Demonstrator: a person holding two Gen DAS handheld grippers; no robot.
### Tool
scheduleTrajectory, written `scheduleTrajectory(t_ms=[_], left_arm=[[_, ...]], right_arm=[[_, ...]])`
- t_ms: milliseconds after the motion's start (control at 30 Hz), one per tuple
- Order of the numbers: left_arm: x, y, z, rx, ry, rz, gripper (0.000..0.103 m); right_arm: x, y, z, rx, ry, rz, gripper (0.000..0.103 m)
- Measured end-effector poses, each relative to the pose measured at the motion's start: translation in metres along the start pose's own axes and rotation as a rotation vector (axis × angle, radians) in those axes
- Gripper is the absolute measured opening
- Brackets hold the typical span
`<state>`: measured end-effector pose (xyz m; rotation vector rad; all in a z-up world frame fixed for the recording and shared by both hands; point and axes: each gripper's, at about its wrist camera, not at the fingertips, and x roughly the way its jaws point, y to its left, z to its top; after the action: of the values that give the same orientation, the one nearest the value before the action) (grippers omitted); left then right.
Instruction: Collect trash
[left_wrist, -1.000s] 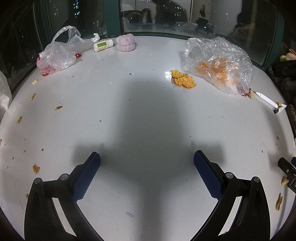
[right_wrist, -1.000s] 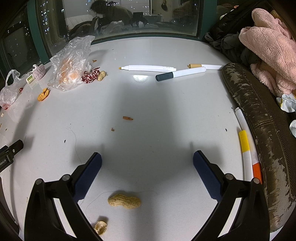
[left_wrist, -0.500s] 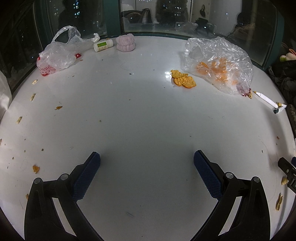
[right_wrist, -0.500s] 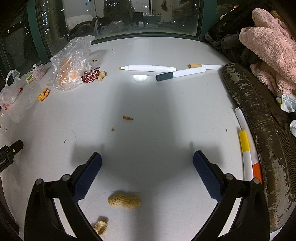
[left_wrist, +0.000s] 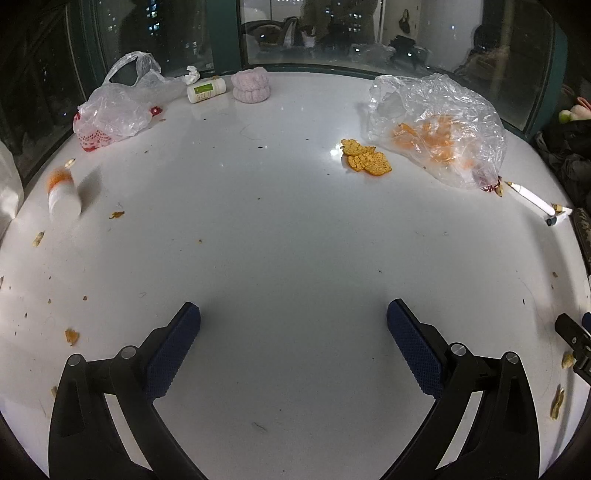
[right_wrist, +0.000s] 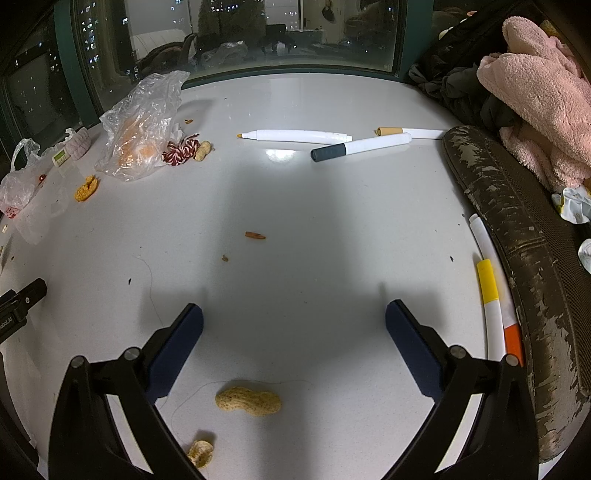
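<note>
A white table (left_wrist: 295, 229) is strewn with trash. My left gripper (left_wrist: 293, 325) is open and empty above bare table. Orange peel pieces (left_wrist: 365, 160) lie beside a clear plastic bag (left_wrist: 436, 125) holding more peel. A blurred white bottle with an orange cap (left_wrist: 62, 195) is at the far left. My right gripper (right_wrist: 294, 321) is open and empty. A whole peanut (right_wrist: 248, 401) lies just behind its fingertips, with a broken shell (right_wrist: 200, 453) nearer the left finger. The peel bag also shows in the right wrist view (right_wrist: 142, 125).
A second plastic bag (left_wrist: 110, 114), a small white bottle (left_wrist: 206, 91) and a pink scrunchie (left_wrist: 251, 86) sit at the back. Markers (right_wrist: 360, 144) lie on the right half, more along the edge (right_wrist: 491, 295). A worn black chair back (right_wrist: 517, 229) and pink towel (right_wrist: 535, 92) border the right.
A white bottle with an orange cap has come into the left wrist view at the far left, blurred by motion. The shadow over the left side has gone. Both grippers have stayed still.
</note>
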<state>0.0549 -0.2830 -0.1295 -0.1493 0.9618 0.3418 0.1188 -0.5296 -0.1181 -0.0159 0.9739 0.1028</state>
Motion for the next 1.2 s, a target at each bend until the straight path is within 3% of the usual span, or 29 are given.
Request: scheduleTrajectory(t_ms=[1200], left_arm=[[-0.0004, -0.0030, -0.0008, 0.000, 0.000, 0.003, 0.097]], right_arm=[[0.0031, -0.0004, 0.0024, -0.004, 0.000, 0.005, 0.096]])
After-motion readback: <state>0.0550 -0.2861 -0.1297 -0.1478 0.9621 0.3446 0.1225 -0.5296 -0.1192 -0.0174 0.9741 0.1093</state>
